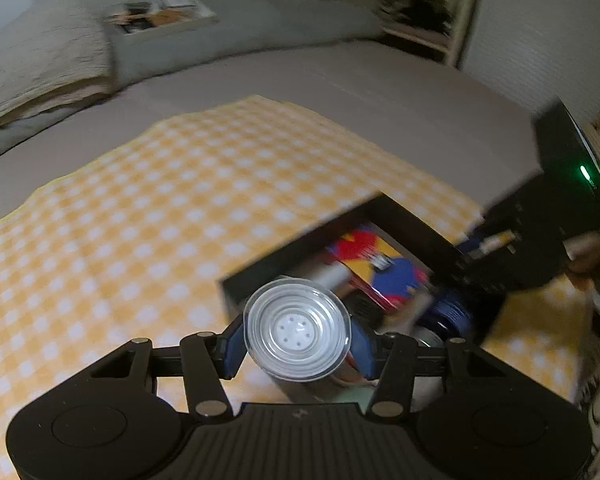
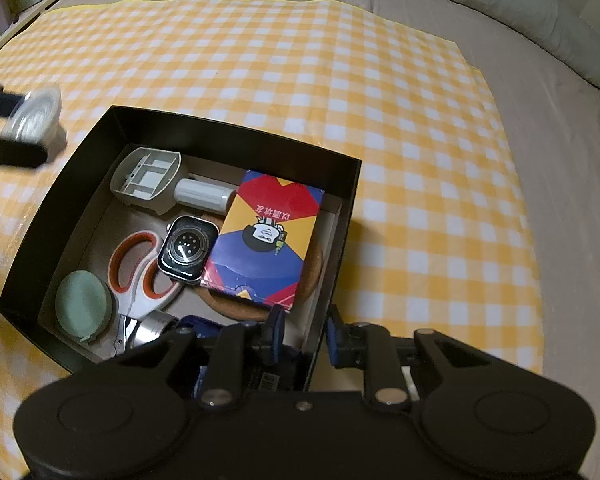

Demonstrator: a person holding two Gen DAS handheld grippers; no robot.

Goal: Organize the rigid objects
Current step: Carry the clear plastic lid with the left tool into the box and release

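The black box (image 2: 148,126) has matt, card-like walls and serves as the reference. Beneath it lies a woven yellow-and-white checked cloth (image 2: 340,80), matt and soft. Inside the box: a glossy printed carton (image 2: 260,240); a smartwatch (image 2: 187,249) with a glossy glass back; scissors (image 2: 140,276) with smooth plastic handles; a matt grey plastic part (image 2: 152,180); a matt green disc (image 2: 82,306); a rough cork-like round mat (image 2: 314,276) under the carton. Left of the box, the clear lid (image 1: 297,327) is glossy transparent plastic. The gripper bodies look like matt black plastic.
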